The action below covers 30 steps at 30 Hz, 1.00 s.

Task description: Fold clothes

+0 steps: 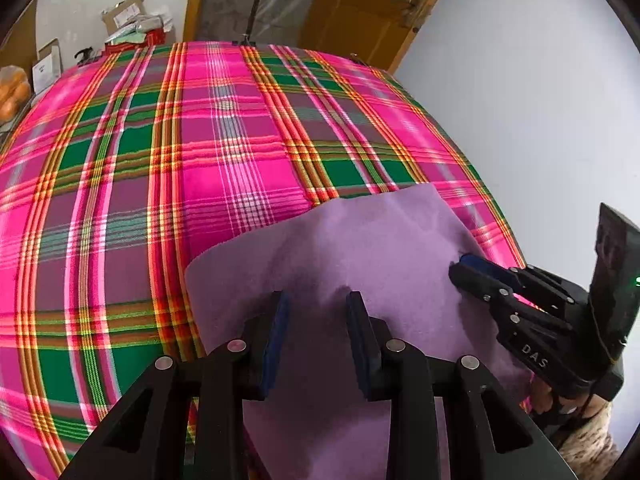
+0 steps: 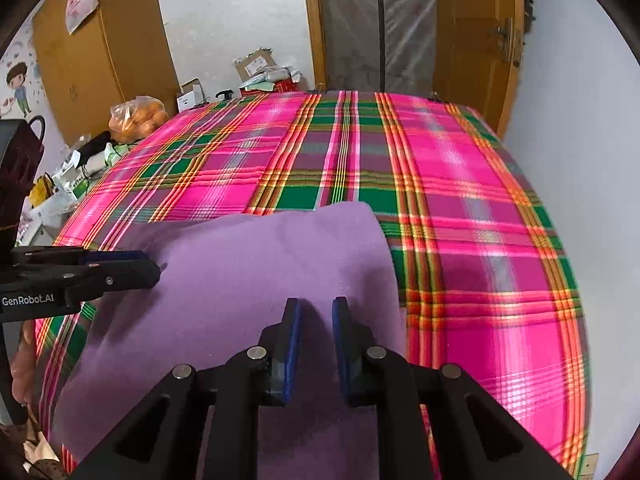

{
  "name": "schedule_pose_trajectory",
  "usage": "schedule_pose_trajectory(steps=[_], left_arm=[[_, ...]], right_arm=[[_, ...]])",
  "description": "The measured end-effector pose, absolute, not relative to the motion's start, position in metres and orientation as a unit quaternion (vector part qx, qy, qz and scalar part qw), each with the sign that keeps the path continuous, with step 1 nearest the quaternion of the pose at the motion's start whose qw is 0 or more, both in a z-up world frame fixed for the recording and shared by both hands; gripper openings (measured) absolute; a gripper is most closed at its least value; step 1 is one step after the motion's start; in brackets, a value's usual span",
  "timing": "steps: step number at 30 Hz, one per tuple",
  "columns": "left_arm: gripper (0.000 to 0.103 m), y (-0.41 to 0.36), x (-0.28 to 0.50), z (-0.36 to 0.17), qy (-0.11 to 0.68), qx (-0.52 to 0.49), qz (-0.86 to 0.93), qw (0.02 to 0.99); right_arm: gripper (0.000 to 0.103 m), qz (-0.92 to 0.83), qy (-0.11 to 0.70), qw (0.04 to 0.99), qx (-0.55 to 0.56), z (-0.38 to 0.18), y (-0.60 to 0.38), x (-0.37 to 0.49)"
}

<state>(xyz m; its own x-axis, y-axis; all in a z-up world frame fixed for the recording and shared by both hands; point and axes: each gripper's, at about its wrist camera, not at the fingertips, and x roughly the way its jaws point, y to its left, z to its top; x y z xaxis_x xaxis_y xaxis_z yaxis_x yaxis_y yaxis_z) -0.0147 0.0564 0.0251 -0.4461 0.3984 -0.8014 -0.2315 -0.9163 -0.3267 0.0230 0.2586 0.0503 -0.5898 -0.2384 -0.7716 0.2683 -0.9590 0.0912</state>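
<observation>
- Purple cloth [image 1: 360,248] judged light, soft and limp, felt-like nap; should drape and sag where unsupported, not slippery, not fragile. It will likely crease wherever pinched.
- Best hold, in my judgement: near edge and corners, one ply between the pads, so the sheet can be carried over itself evenly. A mid-panel pinch would bunch it.
- Appearance: plain lilac, matte, no print, seams or buttons visible; rough rectangle with a wavy far edge and one rounded far corner [image 2: 366,210]. Shallow ripples across the surface. Cannot tell whether it is one layer or already doubled.
- Location: lies on the plaid-covered bench [image 1: 180,140] at the near side, far edge reaching towards the middle; near edge hidden under my tongs.
- Left tongs [image 1: 316,300]: pads apart, cloth visible in the gap, nothing clamped. In the right wrist view the tip [image 2: 154,268] sits at the cloth's left edge; contact unclear.
- Right tongs [image 2: 317,306]: pads apart with a narrower gap, over the cloth, gripping nothing.
</observation>
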Motion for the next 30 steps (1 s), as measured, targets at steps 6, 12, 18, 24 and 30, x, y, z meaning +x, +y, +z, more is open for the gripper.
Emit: schedule_pose_trajectory(steps=[6, 12, 18, 24, 30], left_arm=[[0.032, 0.055, -0.018, 0.020, -0.083, -0.489, 0.848, 0.188], [0.031, 0.054, -0.007, 0.027, -0.085, -0.485, 0.851, 0.180], [0.029, 0.058, 0.037, 0.035, -0.062, -0.480, 0.851, 0.204], [0.029, 0.060, 0.072, 0.037, -0.049, -0.483, 0.846, 0.222], [0.030, 0.049, 0.088, 0.027, -0.053, -0.488, 0.845, 0.211]], right_arm=[[0.016, -0.892, 0.022, 0.146, 0.428, 0.044, 0.258, 0.021], [0.016, -0.896, 0.006, 0.144, 0.420, 0.052, 0.264, 0.029], [0.016, -0.901, 0.011, 0.145, 0.409, 0.063, 0.280, 0.061], [0.016, -0.902, 0.006, 0.161, 0.402, 0.062, 0.296, 0.098], [0.016, -0.895, -0.013, 0.166, 0.414, 0.044, 0.303, 0.114]])
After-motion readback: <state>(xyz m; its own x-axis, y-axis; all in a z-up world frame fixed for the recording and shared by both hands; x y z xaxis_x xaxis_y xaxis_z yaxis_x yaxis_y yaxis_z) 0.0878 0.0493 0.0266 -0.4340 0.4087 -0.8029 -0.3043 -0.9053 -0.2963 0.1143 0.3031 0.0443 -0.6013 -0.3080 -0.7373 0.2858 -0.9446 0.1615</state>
